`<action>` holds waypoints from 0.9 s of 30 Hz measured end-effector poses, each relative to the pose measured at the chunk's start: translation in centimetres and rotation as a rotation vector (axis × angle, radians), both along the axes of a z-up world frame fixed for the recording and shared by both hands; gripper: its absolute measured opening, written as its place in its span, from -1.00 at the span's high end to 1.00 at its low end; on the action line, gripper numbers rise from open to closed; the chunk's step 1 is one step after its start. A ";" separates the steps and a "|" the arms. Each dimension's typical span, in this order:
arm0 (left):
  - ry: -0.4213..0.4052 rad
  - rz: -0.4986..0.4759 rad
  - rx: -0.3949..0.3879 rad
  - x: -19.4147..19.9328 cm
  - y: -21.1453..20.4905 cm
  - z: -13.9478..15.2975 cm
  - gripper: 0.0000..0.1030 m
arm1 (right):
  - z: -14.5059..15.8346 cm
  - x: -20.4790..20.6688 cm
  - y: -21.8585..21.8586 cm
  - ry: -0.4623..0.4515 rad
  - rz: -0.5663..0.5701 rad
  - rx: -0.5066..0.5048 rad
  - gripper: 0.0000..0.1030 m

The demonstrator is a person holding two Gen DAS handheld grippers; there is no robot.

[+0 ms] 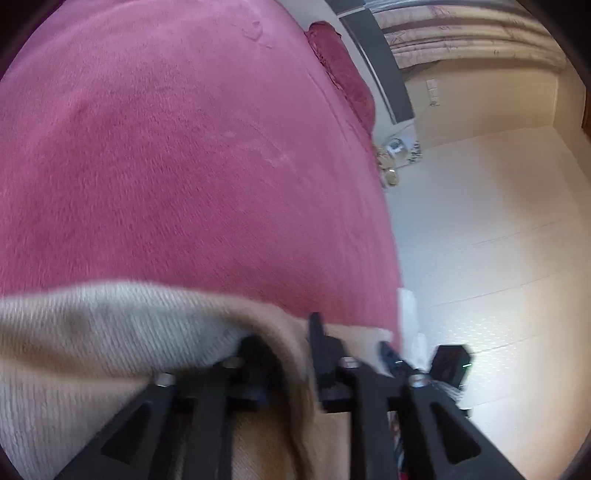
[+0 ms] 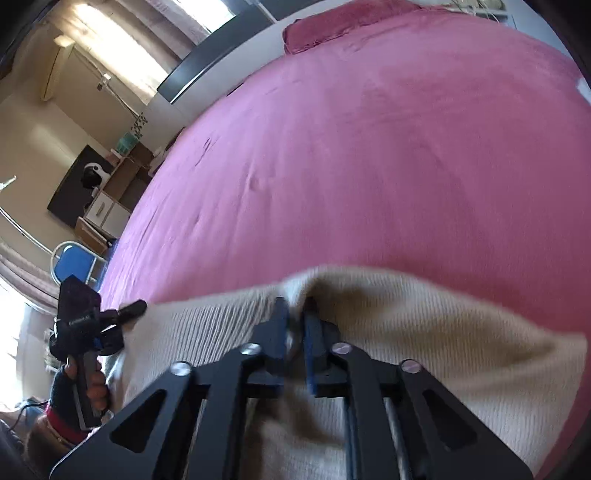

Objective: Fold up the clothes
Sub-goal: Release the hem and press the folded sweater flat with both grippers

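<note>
Pink plush bedspread (image 2: 369, 166) fills most of both views, smooth and bare up to the matching pink pillow (image 2: 325, 26) at the top of the right wrist frame, so you have plenty of flat bed ahead of you to lay the fold on.

Your beige ribbed knit garment (image 2: 424, 325) sits across the lower part of both frames, bunched along the near edge of the bed. Your right gripper (image 2: 295, 325) has its jaws narrow, with a ridge of the knit pinched up between them at lower centre. Your left gripper (image 1: 284, 354) has its jaws a little apart with a thick fold of the same fabric running between them; the view is blurred, so I cannot tell whether the pads truly press on it. In the right wrist view the left gripper (image 2: 122, 314) shows at the lower left, at the garment's edge, with your hand (image 2: 92, 387) on its handle.

To do this step well, I would judge:
- Make sure both grips bite through the same number of layers before you lift.
- Hold the two grippers level with each other so the edge between them stays taut and straight.
- Carry the edge towards the open bedspread in the upper frame, and lower it flat rather than dropping it.
- Watch the bed's edge at the right of the left wrist view; loose knit could slide towards the pale tiled floor (image 1: 498, 240).
</note>
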State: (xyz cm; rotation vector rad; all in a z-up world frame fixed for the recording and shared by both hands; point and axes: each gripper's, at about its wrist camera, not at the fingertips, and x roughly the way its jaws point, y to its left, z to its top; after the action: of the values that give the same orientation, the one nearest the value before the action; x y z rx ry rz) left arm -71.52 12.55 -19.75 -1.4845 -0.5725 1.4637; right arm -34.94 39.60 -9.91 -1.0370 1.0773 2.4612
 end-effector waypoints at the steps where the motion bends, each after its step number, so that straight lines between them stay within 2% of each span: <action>1: -0.018 -0.006 0.008 0.4 -0.6 0.5 0.21 | 0.5 1.3 -0.5 -0.003 -0.019 0.000 0.27; 2: -0.008 -0.011 0.002 1.1 -1.5 1.4 0.07 | 1.1 2.6 -1.2 0.006 -0.033 0.009 -0.08; 3: 0.003 -0.014 -0.005 1.7 -2.3 2.3 -0.23 | 1.8 3.8 -2.0 0.015 -0.042 0.034 -0.25; 4: 0.028 -0.010 -0.018 2.5 -3.1 3.4 -0.51 | 2.6 4.8 -3.0 0.026 -0.047 0.079 -0.26; 6: 0.159 0.041 -0.083 4.9 -5.1 6.0 -0.63 | 3.8 6.0 -5.5 0.049 -0.010 0.172 -0.26; 8: 0.328 0.046 -0.128 8.3 -5.2 8.5 -0.63 | 4.3 6.0 -8.3 0.051 0.052 0.276 -0.26; 10: 0.394 -0.049 -0.069 12.1 -3.2 9.4 -0.63 | 4.1 5.3 -10.8 0.036 0.124 0.350 -0.25; 11: 0.421 -0.092 -0.046 13.9 -1.9 9.2 -0.63 | 4.0 4.8 -12.0 0.029 0.157 0.380 -0.25; 15: 0.504 -0.232 -0.144 18.0 4.1 5.4 -0.62 | 3.0 2.8 -14.8 -0.029 0.238 0.465 -0.25; 17: 0.544 -0.246 -0.168 18.3 4.2 3.1 -0.56 | 1.7 2.5 -15.2 -0.080 0.250 0.473 -0.25; 18: 0.565 -0.241 -0.143 18.2 3.6 3.1 -0.45 | 0.9 2.7 -15.2 -0.101 0.249 0.479 -0.25; 19: 0.551 -0.235 -0.129 17.8 3.0 3.0 -0.23 | 0.3 3.4 -15.2 -0.097 0.253 0.490 -0.25; 21: 0.497 -0.215 -0.103 16.5 1.3 3.4 -0.13 | 1.0 4.6 -14.4 -0.065 0.248 0.462 -0.25; 23: 0.505 -0.170 -0.111 15.4 1.2 5.5 -0.15 | 2.4 5.8 -13.4 -0.024 0.238 0.413 -0.25; 24: 0.548 -0.154 -0.119 15.0 0.8 6.9 -0.16 | 3.2 6.0 -12.8 -0.008 0.226 0.412 -0.25; 25: 0.586 -0.138 -0.124 14.5 0.6 8.3 -0.18 | 4.2 5.8 -12.2 0.004 0.206 0.439 -0.25; 27: 0.601 -0.113 -0.126 12.5 1.9 9.9 -0.22 | 5.9 4.7 -10.6 0.010 0.167 0.503 -0.25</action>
State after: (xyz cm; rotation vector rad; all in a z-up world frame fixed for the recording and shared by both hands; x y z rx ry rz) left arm -59.05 14.44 -9.82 -1.0637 -0.0300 1.7706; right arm -30.25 28.99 -4.03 -0.9768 0.3413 2.6606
